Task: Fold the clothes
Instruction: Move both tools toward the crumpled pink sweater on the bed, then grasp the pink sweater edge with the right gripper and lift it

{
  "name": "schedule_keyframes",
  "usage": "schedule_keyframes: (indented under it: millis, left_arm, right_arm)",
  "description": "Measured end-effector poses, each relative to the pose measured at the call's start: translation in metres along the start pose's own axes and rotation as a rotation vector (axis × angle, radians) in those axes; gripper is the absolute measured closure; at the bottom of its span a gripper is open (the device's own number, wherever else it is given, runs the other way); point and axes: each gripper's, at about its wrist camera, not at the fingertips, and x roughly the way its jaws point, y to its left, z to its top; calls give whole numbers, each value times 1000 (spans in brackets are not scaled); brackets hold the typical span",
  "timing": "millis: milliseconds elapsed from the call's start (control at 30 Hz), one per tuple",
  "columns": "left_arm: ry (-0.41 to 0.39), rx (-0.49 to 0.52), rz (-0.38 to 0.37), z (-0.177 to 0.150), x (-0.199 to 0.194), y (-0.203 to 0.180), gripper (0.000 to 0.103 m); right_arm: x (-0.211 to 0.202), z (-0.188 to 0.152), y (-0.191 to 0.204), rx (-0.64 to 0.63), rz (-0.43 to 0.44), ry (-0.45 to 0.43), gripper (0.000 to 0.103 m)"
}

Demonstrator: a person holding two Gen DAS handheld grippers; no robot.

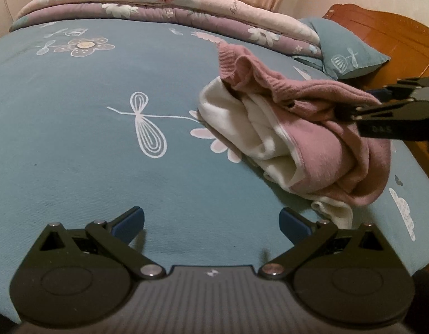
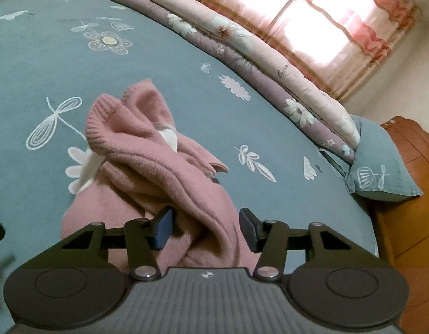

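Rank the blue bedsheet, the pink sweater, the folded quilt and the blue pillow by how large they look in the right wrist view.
1. Blue bedsheet
2. Pink sweater, enlarged by nearness to the camera
3. Folded quilt, close to the sweater, so that order is unsure
4. Blue pillow

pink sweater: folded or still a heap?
Heap. The pink sweater lies bunched in loose ridges on the bed sheet, white lining turned out. Right tongs open over it.

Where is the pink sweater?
The sweater lies crumpled on the bed, right of centre in the left view, with the right tool open around one fold.
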Motion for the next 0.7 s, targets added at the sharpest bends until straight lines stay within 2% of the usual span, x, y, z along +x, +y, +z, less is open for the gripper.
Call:
schedule_keyframes:
  millis: [267, 400, 500, 600, 700]
  left_arm:
    - [-27, 22, -2, -2, -1, -2, 1]
    - [-39, 31, 6, -1, -1, -3, 1]
    - [-79, 71, -7, -4, -2, -6, 1]
    - [-88, 99, -1, -5, -3, -11, 1]
    - [-84, 87, -21, -5, -3, -11, 1]
  right_arm:
    - [-4, 7, -5, 61, 57, -21, 44]
    - [-8, 8, -11, 80, 20, -55, 44]
    - [-6, 6, -6, 41, 3, -73, 44]
    - [5, 7, 8, -41, -31, -33, 44]
    - [10, 10, 11, -30, -31, -10, 44]
